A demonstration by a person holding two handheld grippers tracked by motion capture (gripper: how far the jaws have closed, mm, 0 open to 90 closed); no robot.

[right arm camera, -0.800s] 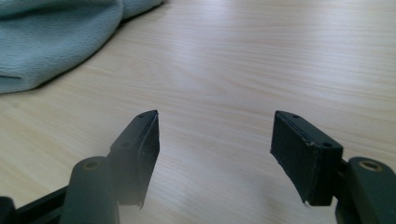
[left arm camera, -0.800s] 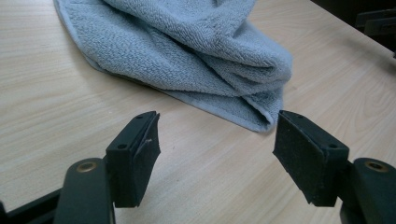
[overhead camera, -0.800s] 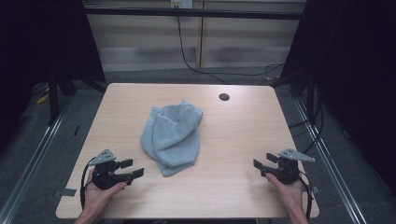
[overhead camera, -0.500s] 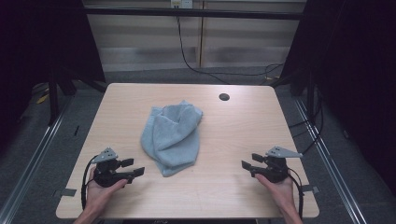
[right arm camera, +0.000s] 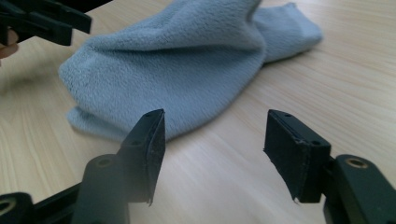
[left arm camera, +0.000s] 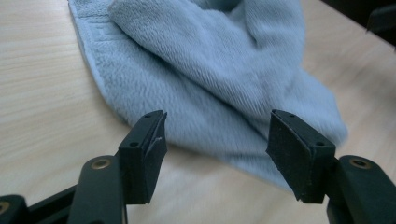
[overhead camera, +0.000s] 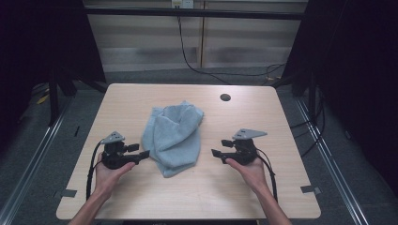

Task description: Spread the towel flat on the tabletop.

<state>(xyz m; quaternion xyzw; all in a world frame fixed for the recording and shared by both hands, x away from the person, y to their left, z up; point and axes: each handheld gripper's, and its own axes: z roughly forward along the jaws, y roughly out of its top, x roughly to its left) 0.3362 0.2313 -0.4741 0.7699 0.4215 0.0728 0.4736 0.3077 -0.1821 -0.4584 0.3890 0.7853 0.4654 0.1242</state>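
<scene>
Both hands are at the approach step: the left gripper [overhead camera: 143, 153] and right gripper [overhead camera: 217, 153], jaws open and empty, flank the crumpled light-blue terry towel [overhead camera: 173, 136] on the pale wooden surface [overhead camera: 263, 122]. Next, each likely needs to pinch a towel edge.

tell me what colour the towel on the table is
Light blue-grey all over; the towel shows best in the left gripper view, where a woven border band runs along its edge.

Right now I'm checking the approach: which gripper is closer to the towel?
The left gripper: its jaws nearly reach the blue towel, while the right gripper stands clear.
</scene>
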